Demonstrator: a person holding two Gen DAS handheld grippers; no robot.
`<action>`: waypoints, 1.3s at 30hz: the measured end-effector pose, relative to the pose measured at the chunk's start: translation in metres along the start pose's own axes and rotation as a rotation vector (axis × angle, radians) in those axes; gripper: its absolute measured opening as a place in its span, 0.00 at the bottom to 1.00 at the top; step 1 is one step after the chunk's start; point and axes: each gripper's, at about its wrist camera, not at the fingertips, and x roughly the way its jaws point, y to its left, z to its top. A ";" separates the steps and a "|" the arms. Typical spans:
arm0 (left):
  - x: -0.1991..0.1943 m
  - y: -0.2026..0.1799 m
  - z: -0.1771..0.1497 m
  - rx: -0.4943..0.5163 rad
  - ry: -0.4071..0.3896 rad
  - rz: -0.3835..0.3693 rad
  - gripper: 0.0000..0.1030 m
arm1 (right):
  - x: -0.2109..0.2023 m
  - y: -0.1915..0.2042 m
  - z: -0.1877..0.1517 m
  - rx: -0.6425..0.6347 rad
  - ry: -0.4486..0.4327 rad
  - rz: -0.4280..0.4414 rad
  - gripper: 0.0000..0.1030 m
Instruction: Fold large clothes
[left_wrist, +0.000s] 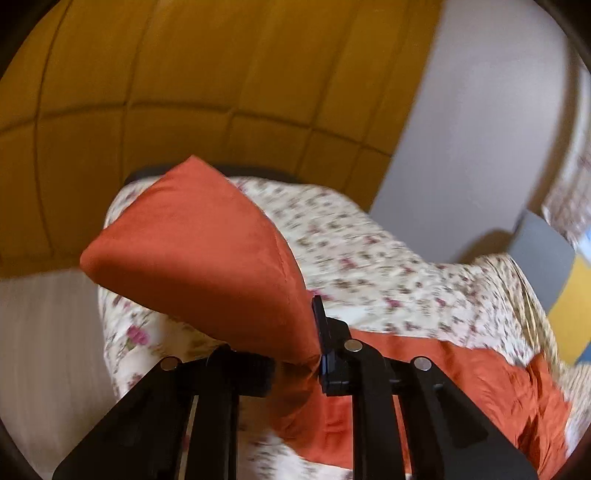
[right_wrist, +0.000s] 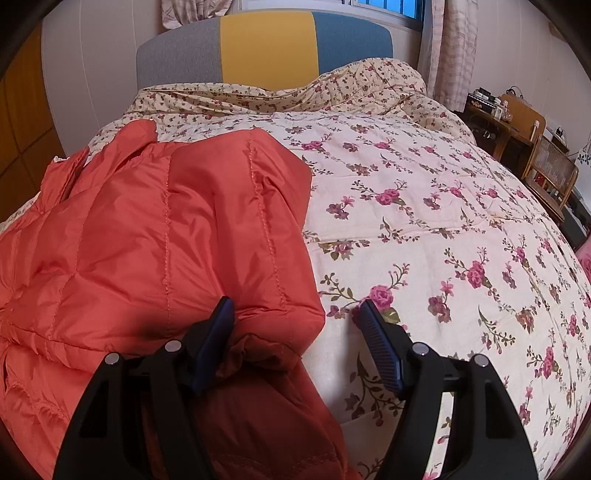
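The left tongs are clamped on a raised fold of the orange quilted jacket, which lifts up and leftward from the pinch above the floral bedspread. The right tongs stand wide apart, their left finger touching the jacket's folded edge, which lies on the left of the bed; the right finger hangs over the bare bedspread.

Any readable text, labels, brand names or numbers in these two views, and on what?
None can be read.
Orange jacket: no label or logo shows.
Floral bedspread: flower print only.
Items on the desk: too small to read.
Left wrist view: blurred, no lettering visible.
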 end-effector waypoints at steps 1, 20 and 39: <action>-0.006 -0.010 0.000 0.029 -0.013 -0.019 0.17 | 0.000 0.000 0.000 0.001 0.000 0.001 0.68; -0.101 -0.205 -0.082 0.370 -0.043 -0.410 0.12 | 0.001 -0.002 0.000 0.012 0.005 0.012 0.69; -0.126 -0.316 -0.179 0.700 0.030 -0.561 0.12 | 0.001 -0.006 0.000 0.029 0.007 0.028 0.70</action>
